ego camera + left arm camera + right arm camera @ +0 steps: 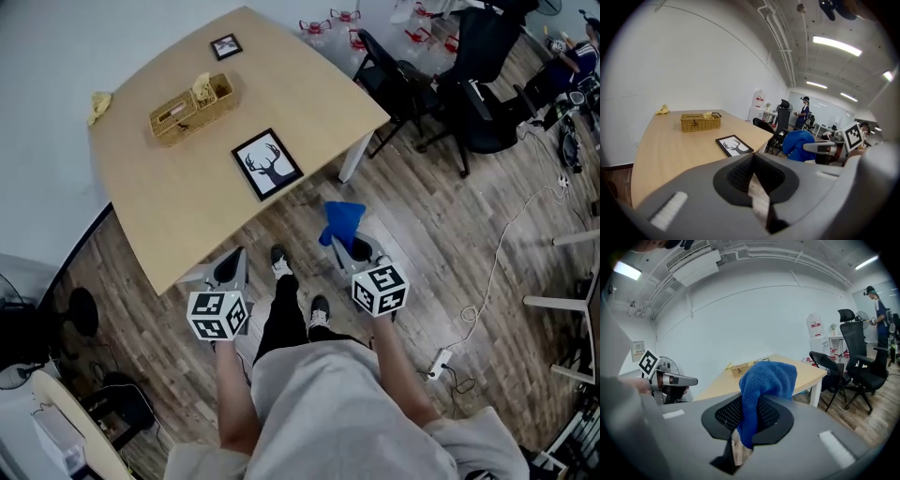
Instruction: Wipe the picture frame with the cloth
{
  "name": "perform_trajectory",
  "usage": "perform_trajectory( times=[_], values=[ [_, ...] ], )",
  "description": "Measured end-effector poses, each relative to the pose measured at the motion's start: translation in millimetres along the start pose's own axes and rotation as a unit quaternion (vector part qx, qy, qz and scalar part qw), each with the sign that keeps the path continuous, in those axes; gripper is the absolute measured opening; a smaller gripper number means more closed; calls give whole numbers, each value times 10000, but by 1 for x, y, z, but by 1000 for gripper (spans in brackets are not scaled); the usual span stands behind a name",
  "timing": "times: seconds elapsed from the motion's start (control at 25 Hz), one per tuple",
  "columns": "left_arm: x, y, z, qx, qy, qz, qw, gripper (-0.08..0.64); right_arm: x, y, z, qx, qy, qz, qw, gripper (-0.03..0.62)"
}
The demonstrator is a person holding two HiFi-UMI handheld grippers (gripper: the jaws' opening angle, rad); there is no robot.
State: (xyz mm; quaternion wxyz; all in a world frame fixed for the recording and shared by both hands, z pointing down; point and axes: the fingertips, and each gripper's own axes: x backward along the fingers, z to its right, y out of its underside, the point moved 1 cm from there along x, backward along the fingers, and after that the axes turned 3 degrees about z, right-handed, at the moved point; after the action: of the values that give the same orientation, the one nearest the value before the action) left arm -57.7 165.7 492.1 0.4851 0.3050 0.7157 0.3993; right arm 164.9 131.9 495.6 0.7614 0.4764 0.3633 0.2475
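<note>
The picture frame (267,164), black with a deer silhouette on white, lies flat near the front edge of the wooden table (169,197); it also shows in the left gripper view (734,145). My right gripper (349,246) is off the table's front right side, over the floor, shut on a blue cloth (342,223) that bunches up above its jaws (766,378). My left gripper (231,268) hovers below the table's front corner, jaws closed together with nothing in them (753,157). Both grippers are apart from the frame.
A wicker basket (192,108), a small second frame (226,46) and a yellow rag (99,103) sit farther back on the table. Black office chairs (469,84) stand to the right. A white cable (497,272) and power strip lie on the wooden floor.
</note>
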Motion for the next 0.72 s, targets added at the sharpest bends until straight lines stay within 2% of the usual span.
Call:
perform_trajectory(
  times=[0.4, 0.72],
  values=[
    [-87, -36, -76, 9, 131, -285, 9995, 52, -98, -43, 22, 280, -4, -187, 9994, 44],
    [-152, -22, -115, -403, 415, -1029, 9930, 52, -174, -59, 32, 443, 22, -499, 9978, 44]
  ],
)
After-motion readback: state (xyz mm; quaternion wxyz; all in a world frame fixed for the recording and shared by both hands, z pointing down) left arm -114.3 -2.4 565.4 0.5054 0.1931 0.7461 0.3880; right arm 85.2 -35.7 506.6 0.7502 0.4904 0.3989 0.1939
